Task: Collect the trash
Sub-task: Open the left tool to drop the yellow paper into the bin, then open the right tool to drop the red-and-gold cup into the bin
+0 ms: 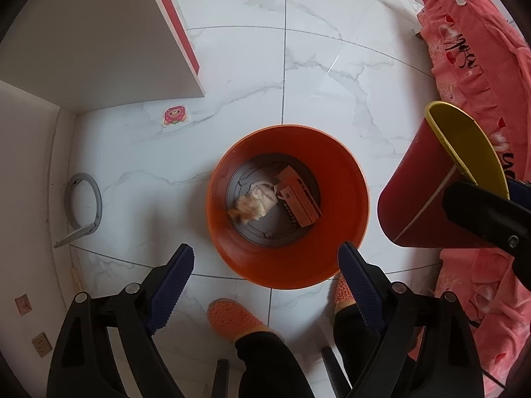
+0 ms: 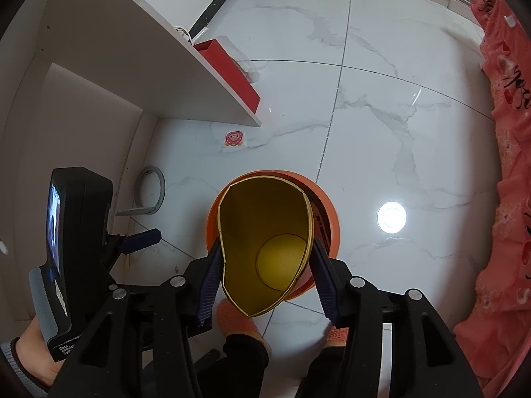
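Note:
An orange trash bin (image 1: 332,165) stands on the marble floor, and holds a crumpled paper (image 1: 257,200) and a reddish box (image 1: 298,199). My left gripper (image 1: 265,260) is open and empty above the bin's near rim. My right gripper (image 2: 265,273) is shut on a red paper cup with a gold inside (image 2: 265,219), squeezed oval, held above the bin (image 2: 328,219). The cup also shows at the right of the left wrist view (image 1: 418,182), with the right gripper's black finger on it.
A white shelf unit (image 1: 99,33) with a red box (image 1: 179,23) stands at the left. A pink sticker (image 1: 174,116) and a grey ring (image 1: 84,205) lie on the floor. Pink bedding (image 1: 481,83) hangs at the right. The person's orange slippers (image 1: 232,318) are below the bin.

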`<control>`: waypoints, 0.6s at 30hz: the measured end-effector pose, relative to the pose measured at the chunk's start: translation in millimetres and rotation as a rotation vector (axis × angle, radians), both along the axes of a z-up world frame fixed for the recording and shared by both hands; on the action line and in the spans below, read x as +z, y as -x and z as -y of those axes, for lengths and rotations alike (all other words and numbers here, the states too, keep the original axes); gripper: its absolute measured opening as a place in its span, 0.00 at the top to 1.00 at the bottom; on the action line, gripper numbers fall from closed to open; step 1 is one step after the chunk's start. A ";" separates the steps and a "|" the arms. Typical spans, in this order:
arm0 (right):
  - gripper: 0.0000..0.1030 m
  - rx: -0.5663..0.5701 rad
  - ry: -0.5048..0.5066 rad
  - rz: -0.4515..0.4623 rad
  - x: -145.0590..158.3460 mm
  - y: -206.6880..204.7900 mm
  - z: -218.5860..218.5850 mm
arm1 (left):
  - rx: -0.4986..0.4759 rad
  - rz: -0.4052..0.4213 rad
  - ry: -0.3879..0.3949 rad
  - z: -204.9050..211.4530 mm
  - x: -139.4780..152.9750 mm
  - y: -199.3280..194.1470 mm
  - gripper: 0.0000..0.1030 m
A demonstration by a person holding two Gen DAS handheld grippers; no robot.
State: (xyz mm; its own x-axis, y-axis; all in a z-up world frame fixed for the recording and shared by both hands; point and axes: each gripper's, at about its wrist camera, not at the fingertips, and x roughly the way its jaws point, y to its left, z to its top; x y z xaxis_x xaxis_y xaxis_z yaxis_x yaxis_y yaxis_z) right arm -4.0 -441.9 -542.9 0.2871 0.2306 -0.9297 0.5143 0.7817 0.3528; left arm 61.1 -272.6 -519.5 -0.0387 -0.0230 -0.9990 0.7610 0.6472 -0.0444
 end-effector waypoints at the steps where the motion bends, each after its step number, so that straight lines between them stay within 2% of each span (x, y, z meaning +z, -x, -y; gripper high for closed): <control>1: 0.49 0.002 0.000 -0.003 -1.6 -1.2 -0.1 | 0.005 -0.004 0.002 -1.8 -0.3 -0.6 0.15; 4: 0.46 0.007 -0.009 -0.007 -6.2 -4.8 -1.7 | 0.003 -0.001 -0.005 -4.2 -2.2 -2.2 0.15; 9: 0.36 0.030 -0.018 -0.017 -16.5 -15.5 -10.2 | 0.011 -0.006 -0.033 -13.8 -8.5 -5.1 0.15; 18: 0.32 0.052 -0.018 -0.031 -17.7 -21.9 -19.7 | 0.020 -0.008 -0.041 -22.9 -9.7 -6.8 0.15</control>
State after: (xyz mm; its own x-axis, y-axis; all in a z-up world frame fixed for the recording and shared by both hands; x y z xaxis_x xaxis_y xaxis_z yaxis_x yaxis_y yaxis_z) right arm 17.9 -422.2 -560.5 0.2457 0.2609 -0.9336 0.4839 0.8015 0.3513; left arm 67.9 -249.7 -529.3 -0.0471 0.0174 -0.9987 0.7477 0.6636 -0.0237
